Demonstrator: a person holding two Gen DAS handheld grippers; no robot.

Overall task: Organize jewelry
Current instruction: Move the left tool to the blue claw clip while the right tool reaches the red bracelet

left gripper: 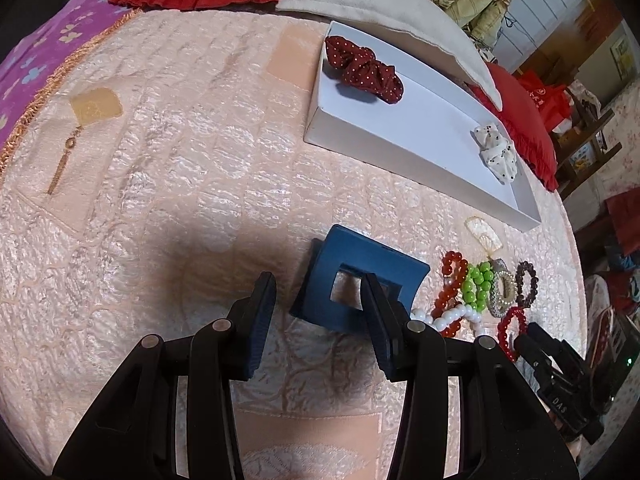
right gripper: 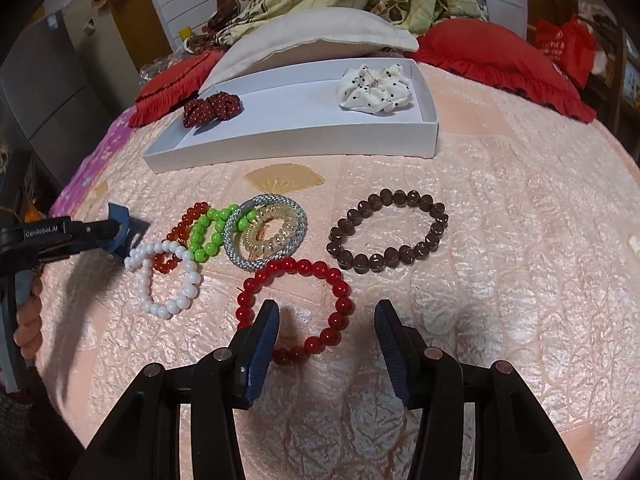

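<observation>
We hold both grippers open: left gripper (left gripper: 320,300) over the blue hair claw (left gripper: 360,276), right gripper (right gripper: 328,320) over the red bracelet (right gripper: 296,308).

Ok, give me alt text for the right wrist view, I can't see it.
The right hand-held gripper, open, hangs over a red bead bracelet on a pink quilt. Beyond lie a brown bracelet, a cluster of other bracelets, and a white tray holding two scrunchies.

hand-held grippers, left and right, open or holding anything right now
left hand-held gripper: open, holding nothing, at the blue hair clip.
right hand-held gripper: open, holding nothing, over the red bracelet.
</observation>
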